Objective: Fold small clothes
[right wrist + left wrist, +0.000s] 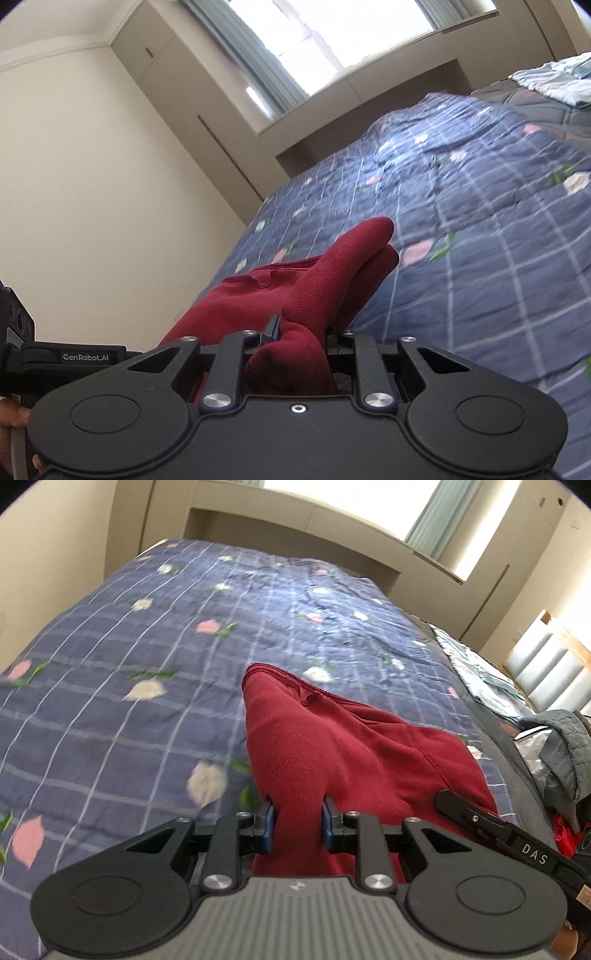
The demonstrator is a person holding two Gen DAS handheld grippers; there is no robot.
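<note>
A dark red knit garment (332, 746) hangs stretched above the bed between both grippers. In the left wrist view my left gripper (297, 823) is shut on a bunched part of the cloth, its blue pads (269, 823) pressing from both sides. The tip of the other gripper (476, 818) pokes in at the lower right. In the right wrist view my right gripper (303, 332) is shut on a thick fold of the same red garment (332, 291), whose ribbed edge sticks out past the fingers. The left tool (66, 356) shows at the left edge there.
A blue checked quilt with flower print (147, 646) covers the bed below. A heap of grey and other clothes (554, 753) lies at the bed's right side. Folded pale bedding (554, 83) sits at the far end. Wall, cupboards and a bright window stand behind.
</note>
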